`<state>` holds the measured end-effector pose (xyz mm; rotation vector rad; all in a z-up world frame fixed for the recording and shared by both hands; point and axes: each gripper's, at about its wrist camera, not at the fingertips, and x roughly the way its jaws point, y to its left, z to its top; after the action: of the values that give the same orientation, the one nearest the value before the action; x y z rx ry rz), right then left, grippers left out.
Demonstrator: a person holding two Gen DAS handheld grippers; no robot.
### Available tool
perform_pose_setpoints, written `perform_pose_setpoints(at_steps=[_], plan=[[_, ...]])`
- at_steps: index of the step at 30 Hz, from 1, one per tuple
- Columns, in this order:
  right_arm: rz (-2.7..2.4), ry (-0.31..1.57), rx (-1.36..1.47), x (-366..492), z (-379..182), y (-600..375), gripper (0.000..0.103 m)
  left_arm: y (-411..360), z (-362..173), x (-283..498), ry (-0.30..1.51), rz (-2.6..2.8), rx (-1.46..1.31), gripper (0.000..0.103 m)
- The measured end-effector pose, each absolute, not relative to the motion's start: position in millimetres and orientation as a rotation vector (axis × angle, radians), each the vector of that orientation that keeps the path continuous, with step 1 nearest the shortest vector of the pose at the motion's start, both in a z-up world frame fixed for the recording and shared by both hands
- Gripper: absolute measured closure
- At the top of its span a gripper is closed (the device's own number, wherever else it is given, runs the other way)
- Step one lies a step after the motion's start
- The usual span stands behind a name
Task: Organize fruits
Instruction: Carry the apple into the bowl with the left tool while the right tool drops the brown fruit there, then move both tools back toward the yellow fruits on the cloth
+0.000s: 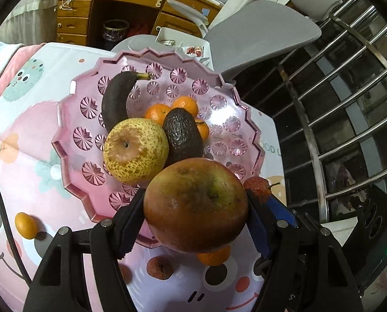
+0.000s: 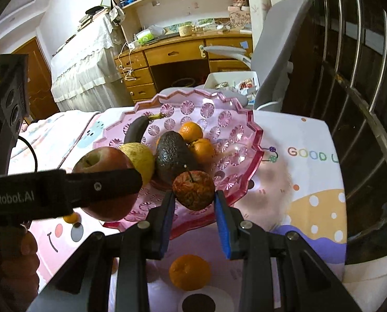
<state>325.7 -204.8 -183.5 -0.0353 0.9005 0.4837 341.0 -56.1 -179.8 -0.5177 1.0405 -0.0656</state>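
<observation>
Your left gripper (image 1: 196, 205) is clamped on a large reddish apple (image 1: 195, 204), held above the near rim of the pink bowl (image 1: 71, 140). Your right gripper (image 2: 193, 195) is clenched on a small wrinkled red fruit (image 2: 193, 192), also over the near rim. Inside the bowl lie a dark banana (image 1: 115, 98), a speckled pear (image 1: 135, 150), an avocado (image 1: 183, 136) and mandarins (image 1: 185, 105). A mandarin (image 2: 190, 272) and a kumquat (image 1: 26, 225) rest on the printed cloth (image 2: 310, 182) outside the bowl.

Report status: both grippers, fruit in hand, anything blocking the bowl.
Left gripper shut on apple. Right gripper shut on small wrinkled fruit. Both above pink bowl rim; pear, avocado fill the centre.
</observation>
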Motion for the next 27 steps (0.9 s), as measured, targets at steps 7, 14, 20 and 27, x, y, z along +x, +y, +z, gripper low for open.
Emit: perform_pose_setpoints(at_steps=[7, 14, 20, 27], plan=[[0.484, 0.922, -0.019, 330.3, -191.3, -203.3, 0.071, -55.0, -180.4, 340.3, 1.026, -0.064, -0.52, 0.022], [0.477, 0.929, 0.012, 326.0, -182.3, -204.0, 0.053, -44.1, -167.4, 327.1, 0.989, -0.064, -0.518, 0.015], [0.463, 0.944, 0.041, 317.7, -173.6, -199.1, 0.048, -25.1, -162.7, 307.5, 0.984, -0.066, -0.508, 0.015], [0.369, 1.058, 0.175, 311.1, -178.2, -197.5, 0.046, 9.8, -163.0, 280.9, 1.012, -0.068, -0.488, 0.015]])
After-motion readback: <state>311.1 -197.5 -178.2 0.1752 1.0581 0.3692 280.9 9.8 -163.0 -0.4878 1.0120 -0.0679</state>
